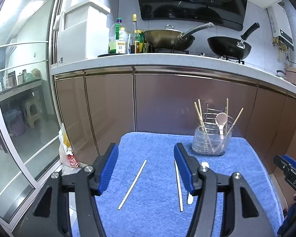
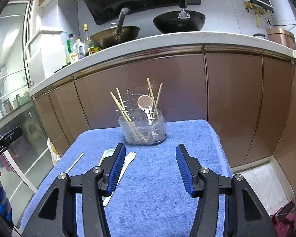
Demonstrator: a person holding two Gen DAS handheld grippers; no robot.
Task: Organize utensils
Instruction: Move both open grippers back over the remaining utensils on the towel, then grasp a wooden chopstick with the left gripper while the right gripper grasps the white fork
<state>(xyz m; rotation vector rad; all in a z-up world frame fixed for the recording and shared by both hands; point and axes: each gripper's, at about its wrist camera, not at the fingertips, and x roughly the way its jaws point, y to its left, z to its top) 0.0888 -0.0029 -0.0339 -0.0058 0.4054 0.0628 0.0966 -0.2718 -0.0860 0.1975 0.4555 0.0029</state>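
A clear utensil holder (image 1: 211, 140) (image 2: 144, 130) with a wire rack stands at the back of a blue towel (image 1: 154, 197) (image 2: 157, 187); it holds several wooden chopsticks and a pink spoon (image 1: 221, 119) (image 2: 145, 101). Two white chopsticks lie on the towel, one (image 1: 132, 184) (image 2: 75, 163) between my left fingers and another (image 1: 178, 187) by the left gripper's right finger. A white fork (image 2: 128, 159) (image 1: 189, 198) and a pale spoon (image 2: 108, 153) lie partly hidden behind fingers. My left gripper (image 1: 146, 152) is open and empty. My right gripper (image 2: 151, 154) is open and empty.
Brown cabinet doors (image 2: 227, 98) rise right behind the towel under a white counter (image 1: 167, 59) with two woks and bottles. A glass sliding door (image 1: 19, 98) is to the left. A plastic bag (image 1: 68, 154) sits on the floor by the towel's left edge.
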